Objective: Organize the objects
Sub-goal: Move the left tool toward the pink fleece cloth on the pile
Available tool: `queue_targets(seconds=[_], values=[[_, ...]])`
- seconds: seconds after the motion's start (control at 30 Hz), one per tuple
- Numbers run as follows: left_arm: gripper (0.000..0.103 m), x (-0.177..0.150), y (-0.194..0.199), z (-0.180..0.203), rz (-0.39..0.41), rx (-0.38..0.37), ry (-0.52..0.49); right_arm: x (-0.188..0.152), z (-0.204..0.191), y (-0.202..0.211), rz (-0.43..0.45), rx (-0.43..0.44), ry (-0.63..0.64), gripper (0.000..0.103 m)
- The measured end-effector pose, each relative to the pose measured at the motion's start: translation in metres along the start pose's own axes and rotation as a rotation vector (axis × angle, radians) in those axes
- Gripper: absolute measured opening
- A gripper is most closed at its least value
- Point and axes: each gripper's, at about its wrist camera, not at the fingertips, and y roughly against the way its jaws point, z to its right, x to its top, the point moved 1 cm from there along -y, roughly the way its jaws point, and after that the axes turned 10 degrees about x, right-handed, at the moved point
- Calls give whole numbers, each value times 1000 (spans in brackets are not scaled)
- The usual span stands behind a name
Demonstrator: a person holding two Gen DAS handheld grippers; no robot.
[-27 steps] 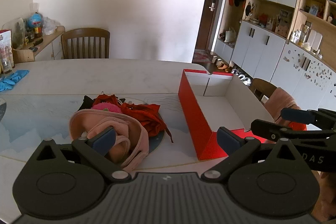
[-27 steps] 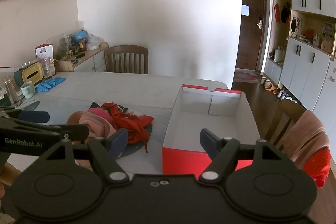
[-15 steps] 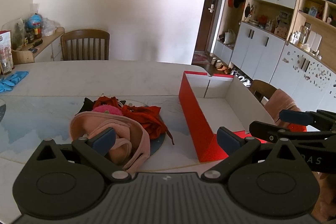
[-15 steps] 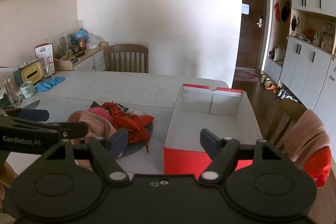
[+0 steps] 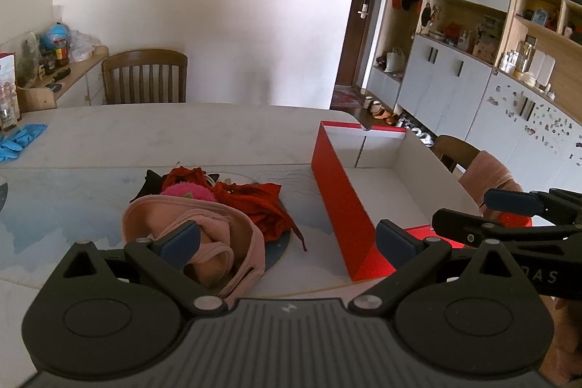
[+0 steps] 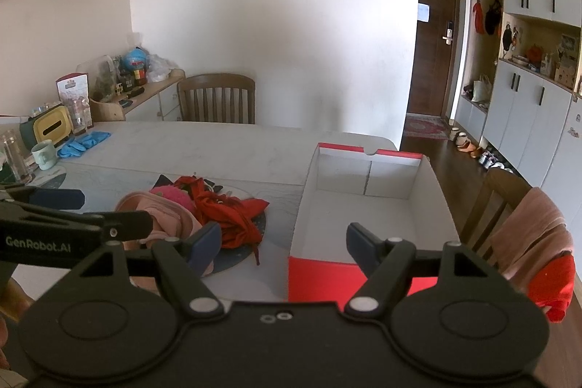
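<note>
Both grippers are held above the near edge of the surface, side by side, each tilted downward and forward toward the things on it.

The left gripper has its fingers spread fully apart. Nothing is between them and they touch nothing; the left finger appears in front of the pile of clothes, the right finger in front of the near corner of the box. In the right wrist view the left gripper enters from the left edge, hovering beside the pile.

The right gripper is likewise released, fingers wide and empty. Its left finger lines up with the edge of the pile, its right finger with the near wall of the box. In the left wrist view it enters from the right edge, above the near right corner of the box.

The pile of clothes lies on a dark round mat on the surface, left of the box: a pink garment nearest the grippers, red cloth behind it, a bright pink fuzzy item and a black piece further back.

The box is open, red outside and white inside. It rests flat on the surface just right of the pile, apart from it, with its long axis running away from the grippers.
</note>
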Motion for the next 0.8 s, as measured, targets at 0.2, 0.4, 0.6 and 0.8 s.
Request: queue_targets(seconds=[0.2, 0.4, 0.6, 0.8], values=[[103, 1, -2, -5, 1, -6, -1, 2, -7, -1, -1, -13, -2, 75], [103, 3, -4, -14, 1, -18, -3, 1, -11, -3, 1, -29, -10, 75], [103, 6, -8, -25, 2, -42, -16, 2, -19, -7, 1, -53, -24, 75], [103, 9, -14, -40, 0, -75, -32, 5, -20, -14, 1, -95, -70, 75]])
